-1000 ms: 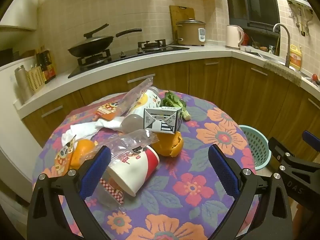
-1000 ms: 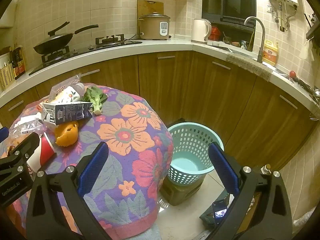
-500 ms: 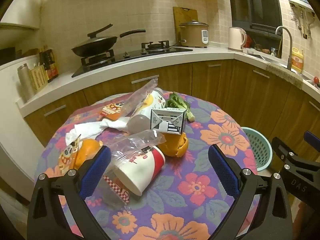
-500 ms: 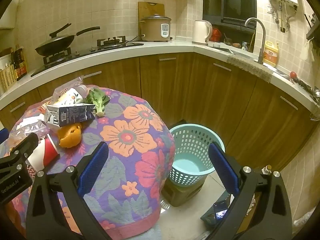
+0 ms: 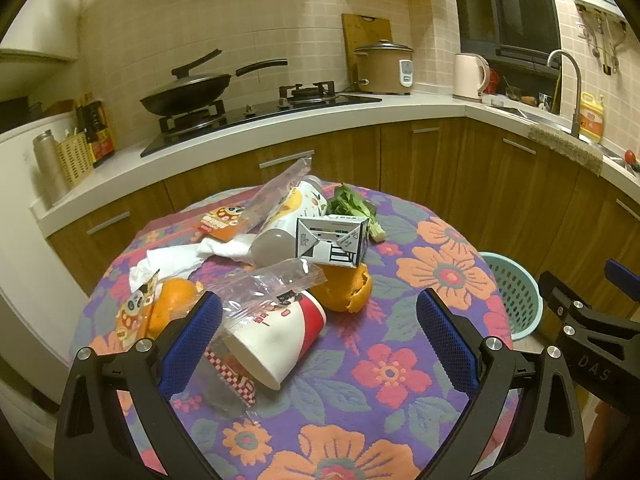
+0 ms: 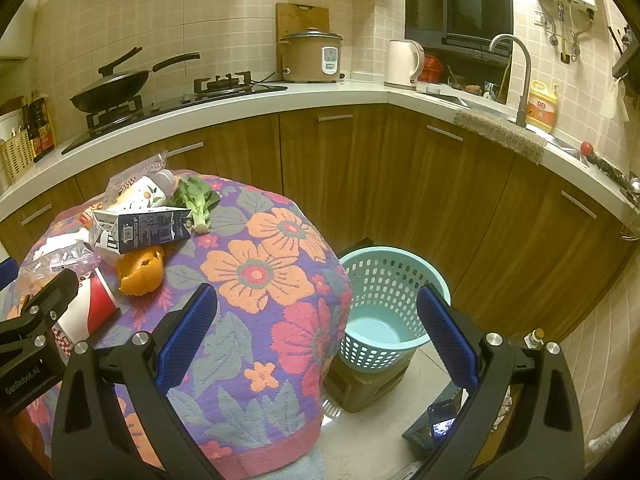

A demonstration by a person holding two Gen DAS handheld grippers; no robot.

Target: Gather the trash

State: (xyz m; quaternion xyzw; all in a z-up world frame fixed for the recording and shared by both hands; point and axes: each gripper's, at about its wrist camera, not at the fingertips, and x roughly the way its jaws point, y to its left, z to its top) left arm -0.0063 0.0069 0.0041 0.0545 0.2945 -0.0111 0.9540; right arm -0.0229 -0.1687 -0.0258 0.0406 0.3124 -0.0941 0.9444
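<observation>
Trash is piled on a round table with a flowered cloth (image 5: 400,376). A tipped red-and-white paper cup (image 5: 276,332) lies under a clear wrapper (image 5: 264,284). Behind them are an orange peel (image 5: 344,288), a milk carton (image 5: 332,240), a bottle (image 5: 288,216), greens (image 5: 352,206), white tissue (image 5: 176,256) and another orange piece (image 5: 172,304). My left gripper (image 5: 318,340) is open just in front of the cup. My right gripper (image 6: 318,334) is open over the table's right edge. A teal basket (image 6: 388,304) stands on the floor beside the table (image 6: 256,272).
A kitchen counter (image 5: 280,128) with a wok, stove and rice cooker curves behind the table. The sink and tap (image 6: 516,76) are at the right. A dark box (image 6: 372,384) props up the basket, and a small phone stand (image 6: 440,424) sits on the floor tiles.
Both views have drawn back slightly from the table, so the trash sits a little farther away. Both grippers stay open and nothing on the table has moved.
</observation>
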